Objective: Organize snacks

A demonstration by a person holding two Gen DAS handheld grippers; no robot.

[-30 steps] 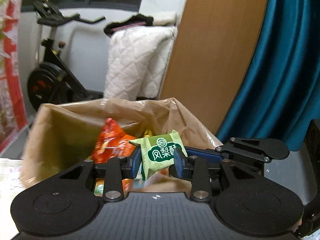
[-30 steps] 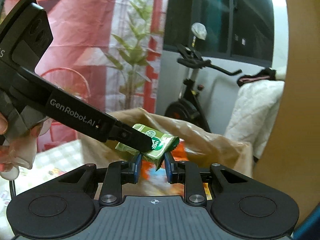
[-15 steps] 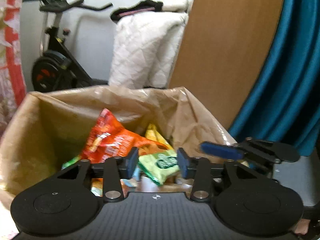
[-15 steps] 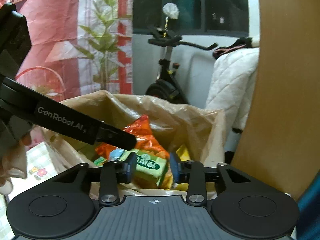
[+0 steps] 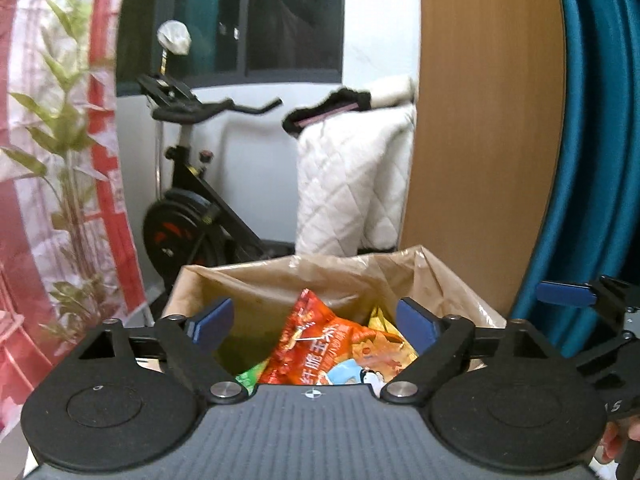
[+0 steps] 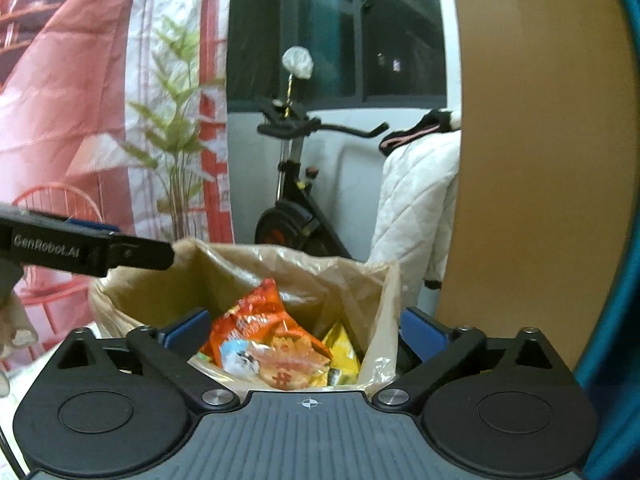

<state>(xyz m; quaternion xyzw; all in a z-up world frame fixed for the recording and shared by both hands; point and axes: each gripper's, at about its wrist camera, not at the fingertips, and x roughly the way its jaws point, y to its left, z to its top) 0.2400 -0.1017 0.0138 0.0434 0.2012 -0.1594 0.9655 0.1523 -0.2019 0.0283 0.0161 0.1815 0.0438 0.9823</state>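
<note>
A brown bag (image 5: 280, 274) stands open below both grippers and holds several snack packets. An orange packet (image 5: 320, 344) lies on top, with a yellow one (image 5: 380, 320) behind it and a green corner (image 5: 248, 378) at its left. My left gripper (image 5: 314, 320) hovers over the bag's near rim, its jaws opening wide, with nothing between the pads. My right gripper (image 6: 304, 328) is also opening over the bag (image 6: 280, 258), empty, above the orange packet (image 6: 256, 316) and the yellow one (image 6: 340, 348). The left gripper's finger (image 6: 120, 254) reaches in from the left.
Behind the bag stand an exercise bike (image 5: 188, 216) and a white quilted cover (image 5: 352, 184). A wooden panel (image 5: 480, 140) and a teal curtain (image 5: 592, 160) close off the right. A red and white printed cloth (image 6: 80, 100) hangs at the left. A person's hand (image 6: 16, 320) shows at the left edge.
The green packet that was pinched between the jaws has dropped into the bag. Both grippers have opened wide and drawn back and up from the bag.
</note>
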